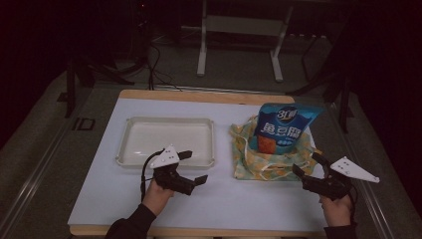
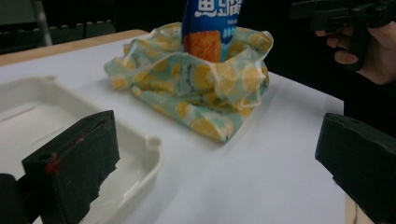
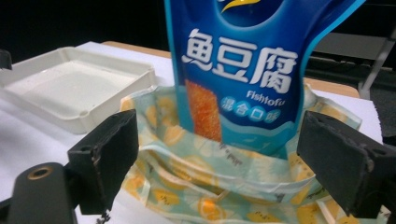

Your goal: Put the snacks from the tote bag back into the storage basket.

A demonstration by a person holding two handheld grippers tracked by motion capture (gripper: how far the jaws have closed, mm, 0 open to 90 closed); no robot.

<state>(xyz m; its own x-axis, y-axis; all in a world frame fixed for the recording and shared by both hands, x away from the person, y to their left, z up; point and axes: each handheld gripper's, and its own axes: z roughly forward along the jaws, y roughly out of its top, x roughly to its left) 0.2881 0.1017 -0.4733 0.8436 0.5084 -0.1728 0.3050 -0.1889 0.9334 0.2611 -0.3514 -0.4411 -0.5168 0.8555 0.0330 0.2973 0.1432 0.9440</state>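
Blue snack pouch (image 3: 243, 70) stands in the soft patterned cloth bag (image 3: 224, 186) just ahead of the spread right tongs (image 1: 313, 168), left tongs (image 1: 193, 168) spread too; looks light, slippery, crushable, so pinch its top edge.

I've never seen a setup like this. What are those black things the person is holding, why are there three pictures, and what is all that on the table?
A person sits at a white table holding a hand-operated claw in each hand: the left gripper and the right gripper. Both are open and hold nothing.

One picture is from a camera overhead. The other two are from small cameras riding on each claw, looking out between its two black jaws.

On the table lie an empty white tray and a yellow-patterned bag, with a blue snack packet standing upright in it. In the right gripper view, the open jaws sit on either side of the bag and packet, not touching them.
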